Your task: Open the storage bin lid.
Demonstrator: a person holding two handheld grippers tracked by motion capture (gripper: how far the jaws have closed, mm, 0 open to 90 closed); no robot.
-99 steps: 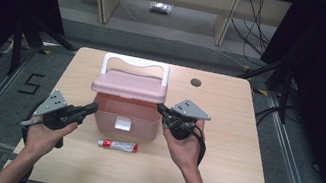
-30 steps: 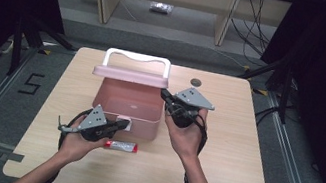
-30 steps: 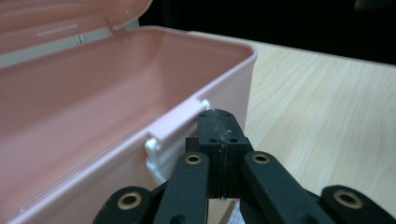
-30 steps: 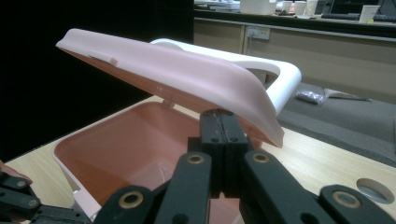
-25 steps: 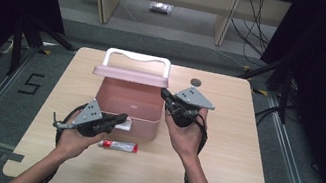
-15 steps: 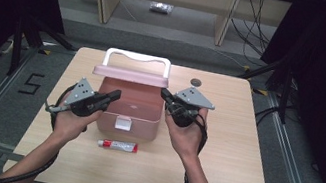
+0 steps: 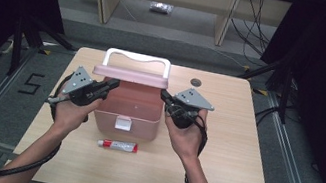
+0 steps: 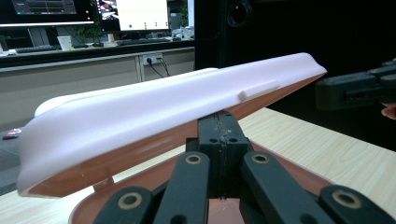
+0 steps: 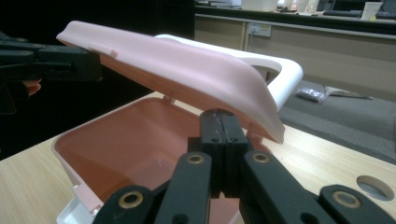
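1. So far, the pink box (image 7: 130,108) stands in the middle of the counter (image 7: 222,147), and its lid (image 7: 130,75) is raised at the front, hinged at the back by the white handle (image 7: 138,59).
2. Both tools sit under the lid's side edges: the left hand-held gripper (image 7: 112,84) and the right hand-held gripper (image 7: 164,95) each have their jaws pressed together, clamped on nothing, and appear to prop the lid from below.
3. Inside, the box looks empty (image 9: 135,154).
4. A small tube (image 7: 118,145) lies on the counter just in front of the box, untouched.
5. Likely left: swing the lid fully open, then probably put the tube in.
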